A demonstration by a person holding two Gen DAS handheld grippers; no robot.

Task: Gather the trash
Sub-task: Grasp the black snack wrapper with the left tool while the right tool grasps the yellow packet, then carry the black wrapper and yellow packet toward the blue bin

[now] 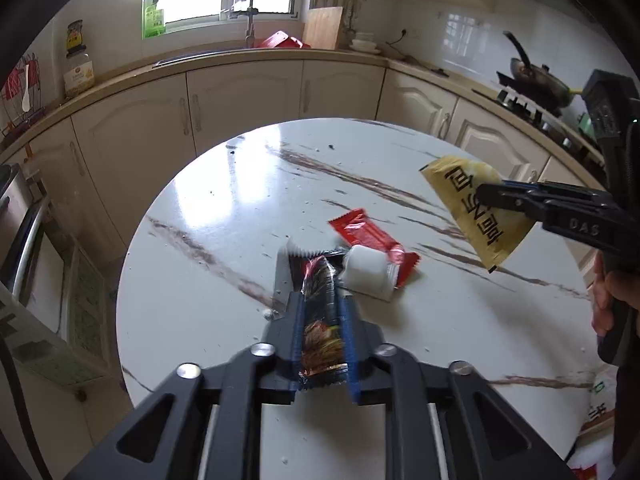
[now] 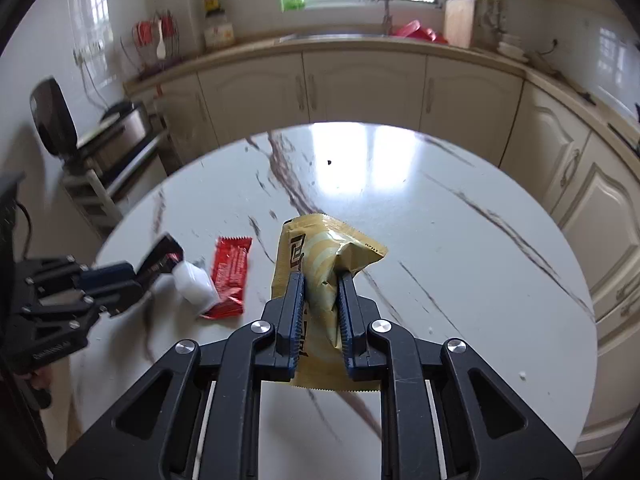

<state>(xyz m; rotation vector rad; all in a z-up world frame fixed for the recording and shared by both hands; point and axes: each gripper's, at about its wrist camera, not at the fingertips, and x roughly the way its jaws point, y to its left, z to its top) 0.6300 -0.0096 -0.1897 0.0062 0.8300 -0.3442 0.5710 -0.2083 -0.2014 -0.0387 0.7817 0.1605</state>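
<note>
Below me the round marble table [image 2: 460,240] fills most of the view, with kitchen cabinets [image 2: 360,88] curving behind it. My right gripper [image 2: 320,280] is clamped on a crumpled yellow packet [image 2: 320,256] lifted clear of the tabletop, and my left gripper [image 1: 320,300] pinches a dark wrapper [image 1: 320,280] between its closed pads. A red wrapper [image 1: 372,240] lies flat on the table with a small white block [image 1: 368,272] resting partly over it, just beyond my left fingertips.
</note>
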